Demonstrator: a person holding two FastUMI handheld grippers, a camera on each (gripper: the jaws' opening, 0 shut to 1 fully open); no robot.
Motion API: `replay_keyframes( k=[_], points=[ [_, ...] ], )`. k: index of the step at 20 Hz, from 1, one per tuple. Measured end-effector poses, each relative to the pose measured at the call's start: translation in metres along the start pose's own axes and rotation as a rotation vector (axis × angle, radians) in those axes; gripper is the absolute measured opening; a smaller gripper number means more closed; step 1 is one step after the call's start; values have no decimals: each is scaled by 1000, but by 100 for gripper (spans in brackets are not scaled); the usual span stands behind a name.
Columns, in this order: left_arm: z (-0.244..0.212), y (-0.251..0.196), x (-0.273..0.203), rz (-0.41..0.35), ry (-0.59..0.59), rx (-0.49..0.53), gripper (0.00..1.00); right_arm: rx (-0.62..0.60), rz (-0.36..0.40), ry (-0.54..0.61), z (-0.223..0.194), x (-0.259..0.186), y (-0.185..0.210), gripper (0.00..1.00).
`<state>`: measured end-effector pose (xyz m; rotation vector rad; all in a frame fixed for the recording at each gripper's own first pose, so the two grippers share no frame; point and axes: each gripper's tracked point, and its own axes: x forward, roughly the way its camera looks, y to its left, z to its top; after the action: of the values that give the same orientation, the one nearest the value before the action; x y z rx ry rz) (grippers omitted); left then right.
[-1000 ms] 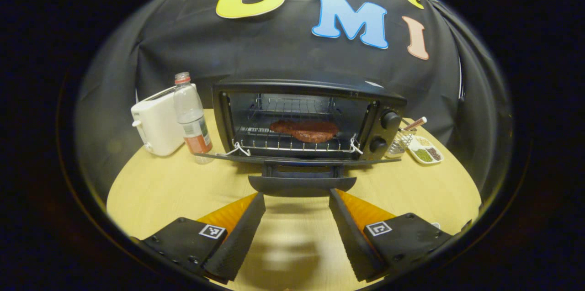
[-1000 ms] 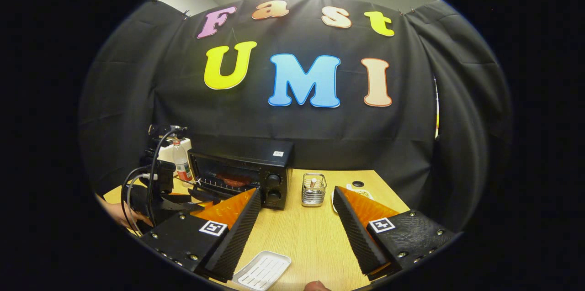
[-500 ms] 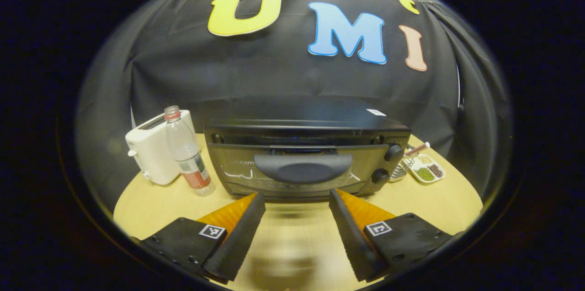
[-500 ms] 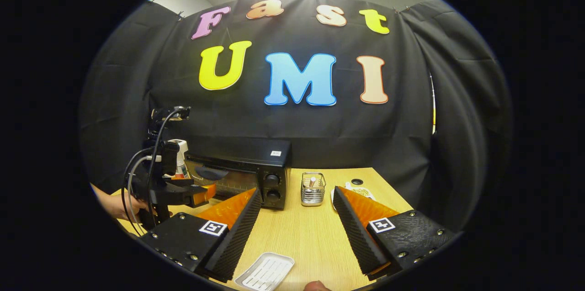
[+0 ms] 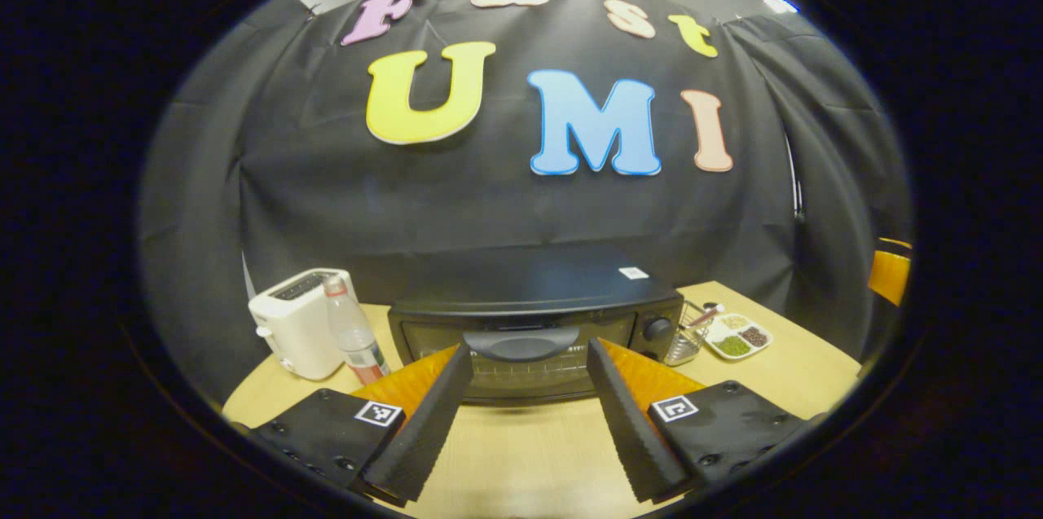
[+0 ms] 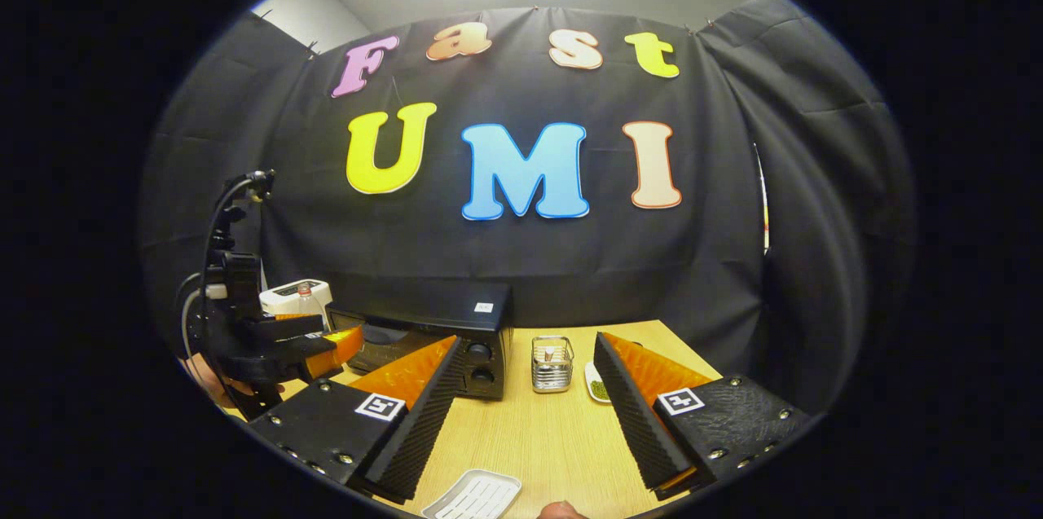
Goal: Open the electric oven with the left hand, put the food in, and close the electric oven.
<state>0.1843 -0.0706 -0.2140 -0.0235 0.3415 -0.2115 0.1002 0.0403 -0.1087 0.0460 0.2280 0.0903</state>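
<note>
Black electric oven (image 5: 534, 315) sits on the wooden table (image 5: 782, 376) against the booth's cloth wall, door shut, curved handle (image 5: 521, 342) across the top of the glass; wire rack lines faintly visible through the glass, food inside cannot be made out. Two knobs stacked on its right panel (image 6: 481, 362). Small white sticker on the top.

Left gripper (image 5: 525, 413) hovers in front of the oven door, fingers spread wide, holding nothing, apart from the handle. Right gripper (image 6: 525, 413) also spread, empty, over bare table to the right of the oven; in the right gripper view the left gripper appears at far left, held by a hand (image 6: 213, 380).

Containers: one wire basket (image 6: 552, 362) just right of the oven with a stick-like item in it; one white divided dish (image 5: 736, 335) with green and dark fillings beside it; one white ridged tray (image 6: 474, 495), empty, at the near edge.

Left of oven: one white toaster (image 5: 295, 322), one plastic bottle (image 5: 356, 338) touching or just beside it.
</note>
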Motion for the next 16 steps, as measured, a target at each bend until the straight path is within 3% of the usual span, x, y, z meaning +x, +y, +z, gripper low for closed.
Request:
replay_keyframes(
  k=[1,2,7,8,9,11,12,13,14,15,16],
  points=[
    [15,-5,-12,5,-35,2,100,-4,13,-7,2,-1,-2,97],
    [26,-9,-24,16,-63,1,95,-6,26,-9,3,-4,-5,97],
    [62,-34,-92,65,-128,-26,91,29,74,-28,7,-38,-23,97],
    [64,-38,-108,78,-135,-30,100,28,80,-27,7,-44,-28,97],
    [66,-40,-122,92,-140,-32,100,27,78,-27,6,-52,-28,97],
    [70,-44,-147,124,-153,-33,91,36,84,-47,13,-67,-37,97],
    [71,-45,-159,134,-158,-29,99,37,84,-52,15,-73,-40,97],
    [74,-47,-171,140,-167,-19,96,35,86,-58,16,-81,-42,97],
    [78,-46,-183,149,-180,-4,94,34,84,-66,18,-87,-44,89],
    [80,-46,-193,156,-187,7,91,35,81,-72,20,-92,-45,97],
    [79,-45,-206,162,-192,13,99,40,78,-80,21,-97,-44,97]
  ],
)
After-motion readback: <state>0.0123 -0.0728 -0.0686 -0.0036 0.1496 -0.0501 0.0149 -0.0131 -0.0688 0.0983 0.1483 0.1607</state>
